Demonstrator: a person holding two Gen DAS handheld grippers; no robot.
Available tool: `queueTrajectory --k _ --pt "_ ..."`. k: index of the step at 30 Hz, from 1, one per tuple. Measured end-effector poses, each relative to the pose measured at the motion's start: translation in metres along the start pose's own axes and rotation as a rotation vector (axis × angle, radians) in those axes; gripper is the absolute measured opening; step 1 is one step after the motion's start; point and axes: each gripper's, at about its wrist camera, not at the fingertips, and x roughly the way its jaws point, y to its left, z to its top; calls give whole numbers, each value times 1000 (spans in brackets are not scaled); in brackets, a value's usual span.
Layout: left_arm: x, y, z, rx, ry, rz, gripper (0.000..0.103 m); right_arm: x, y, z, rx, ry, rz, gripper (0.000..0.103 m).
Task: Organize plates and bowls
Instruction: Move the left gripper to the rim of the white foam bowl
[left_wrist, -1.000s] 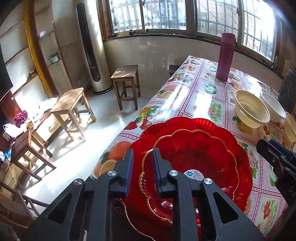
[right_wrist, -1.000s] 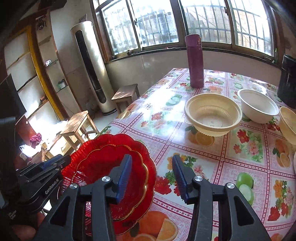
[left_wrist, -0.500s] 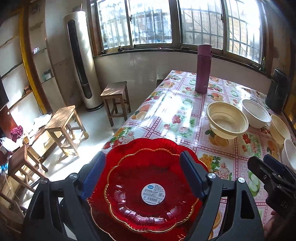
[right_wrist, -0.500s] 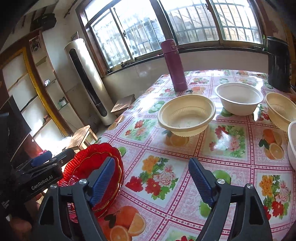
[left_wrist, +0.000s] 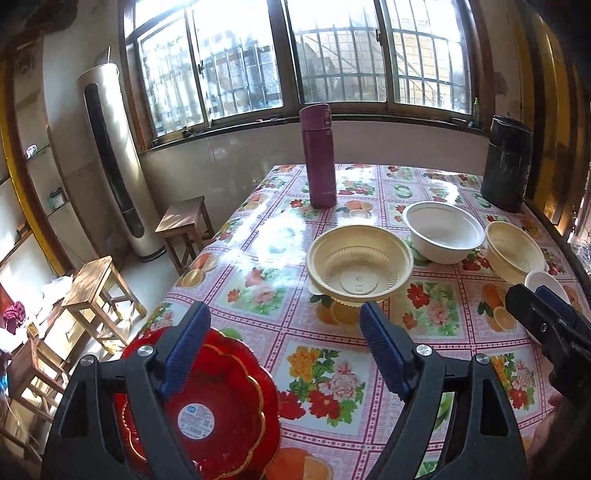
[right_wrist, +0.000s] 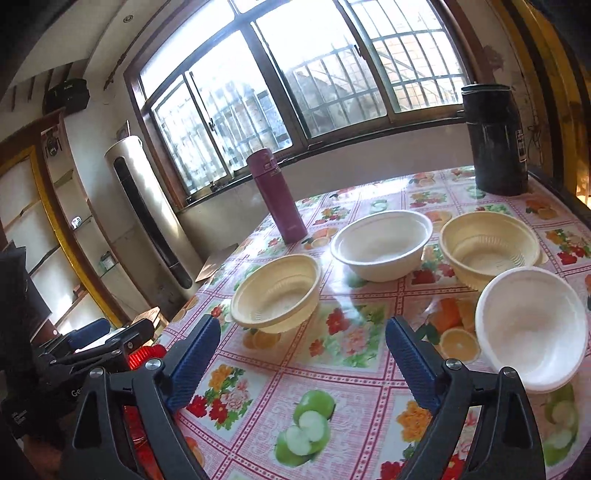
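Left gripper (left_wrist: 284, 349): jaws spread wide, holding nothing, above the near part of the table (left_wrist: 258, 258).
Right gripper (right_wrist: 301, 349): jaws likewise spread wide and empty, over the flowered tablecloth (right_wrist: 332, 387).
Red plates (left_wrist: 221, 406): 2, scalloped with gold rims, the smaller nested in the larger, at the table's near left corner, partly behind the left gripper's left finger; a white label showed on the upper plate.
Cream bowl (left_wrist: 360, 267): upright, mid-table, ahead of the left gripper.
White bowl (right_wrist: 382, 243): upright, beyond the cream bowl.
2nd cream bowl (right_wrist: 489, 247): just right of the white bowl.
Small white bowl (right_wrist: 532, 326): nearest the right gripper, right side, its rim overlapping the 2nd cream bowl in view.
Purple flask (left_wrist: 317, 155): upright, far left.
Black container (right_wrist: 495, 138): upright, far right corner.
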Motion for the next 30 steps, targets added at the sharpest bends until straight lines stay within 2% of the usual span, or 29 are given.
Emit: queueTrajectory --k 7,16,23,30 --pt "7 -49 14 50 -10 -58 84 -15 -33 15 -15 -78 -46 101" --pt "18 -107 26 119 6 -137 84 -29 -91 29 88 -100 -71 103" --pt "24 -135 24 166 21 -163 83 -53 -120 36 54 -154 -177 103" --pt "29 -156 21 199 44 -184 83 -69 -140 39 20 -170 -248 103"
